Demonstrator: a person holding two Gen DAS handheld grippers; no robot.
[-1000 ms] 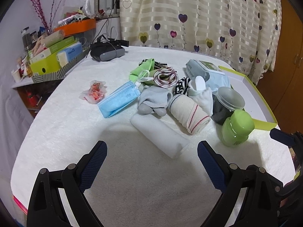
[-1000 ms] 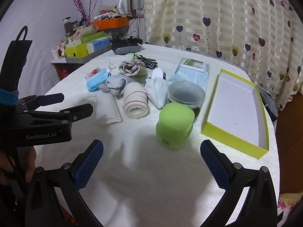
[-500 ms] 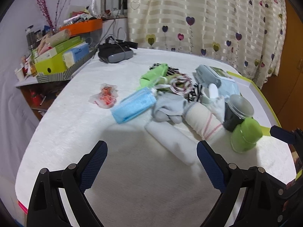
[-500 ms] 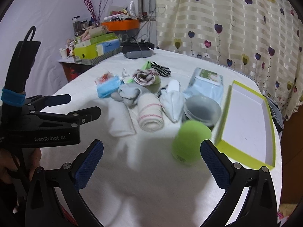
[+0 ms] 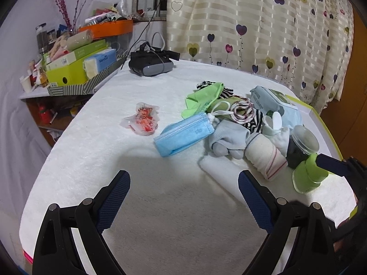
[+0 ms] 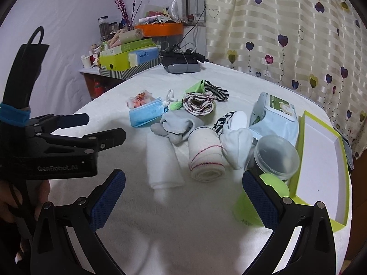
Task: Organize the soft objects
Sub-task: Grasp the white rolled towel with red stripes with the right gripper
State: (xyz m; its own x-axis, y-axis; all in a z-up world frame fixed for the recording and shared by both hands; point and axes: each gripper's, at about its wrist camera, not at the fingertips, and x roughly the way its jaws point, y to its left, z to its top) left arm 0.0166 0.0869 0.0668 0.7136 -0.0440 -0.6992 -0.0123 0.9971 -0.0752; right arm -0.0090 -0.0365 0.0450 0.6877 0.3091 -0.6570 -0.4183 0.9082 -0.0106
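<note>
White fleecy cloth covers the table (image 5: 91,160), with a heart-print curtain (image 5: 275,34) behind. Nearest the cameras: left gripper (image 5: 183,190) with fingers spread wide, holding nothing, hovering over bare cloth. Right gripper (image 6: 183,190) also spread wide and holding nothing; its right finger overlaps the green jar (image 6: 247,208) in the view, contact cannot tell.

Next out, the pile of soft things, mid-table toward the right: rolled white towel (image 6: 164,160) lying flat, just beside the cream roll with red stripes (image 6: 205,158). Grey sock (image 6: 176,125) touches both at their far ends. White sock (image 6: 236,144) is right of the cream roll, against the clear-lidded tub (image 6: 274,154). Blue face mask (image 5: 183,134) lies left of the grey sock, a red snack packet (image 5: 143,120) near it. Further back: a rolled striped-edge cloth (image 6: 199,101), a green cloth (image 5: 204,98), a zebra-stripe sock (image 6: 218,91), a wet-wipes pack (image 6: 275,116).

Yellow-green tray (image 6: 321,160) sits at the right edge, white inside. Far end: VR headset (image 5: 150,64); side shelf with boxes (image 5: 68,68) at far left.
</note>
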